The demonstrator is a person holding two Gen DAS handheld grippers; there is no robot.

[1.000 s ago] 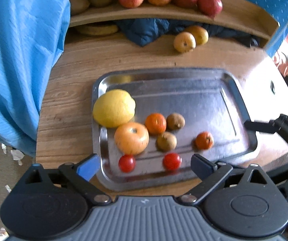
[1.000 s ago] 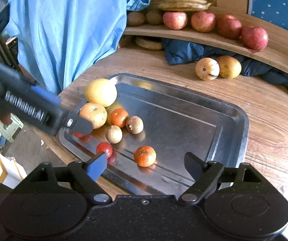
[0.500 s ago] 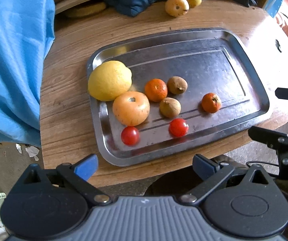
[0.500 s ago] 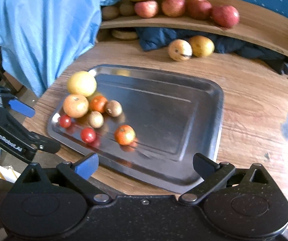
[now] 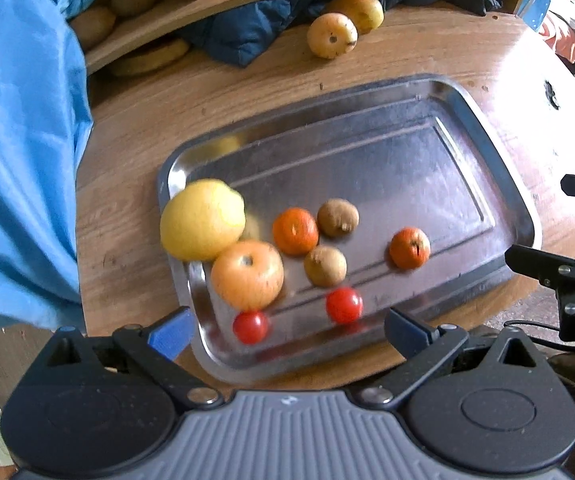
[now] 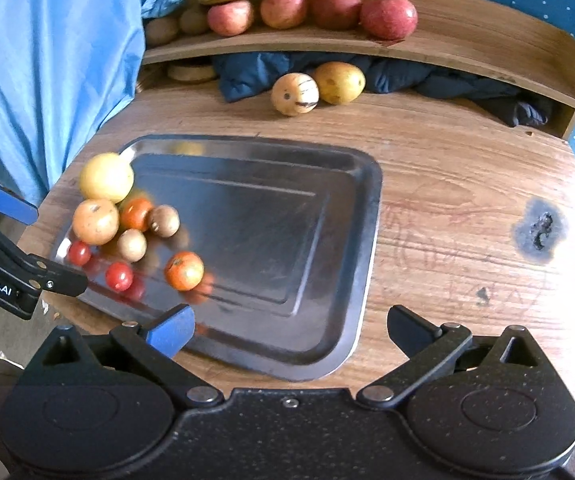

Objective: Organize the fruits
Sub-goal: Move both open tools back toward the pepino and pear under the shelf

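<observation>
Going left to right, the fruit sits bunched at the left end of the metal tray (image 6: 371, 216), from the big yellow fruit (image 6: 106, 177) to the lone orange (image 6: 184, 270), so most sorting looks undone. Both the left gripper (image 5: 286, 330) and the right gripper (image 6: 290, 330) stand spread and empty. A second ago both hung closer over the tray; they have since drawn back, the right one widening
</observation>
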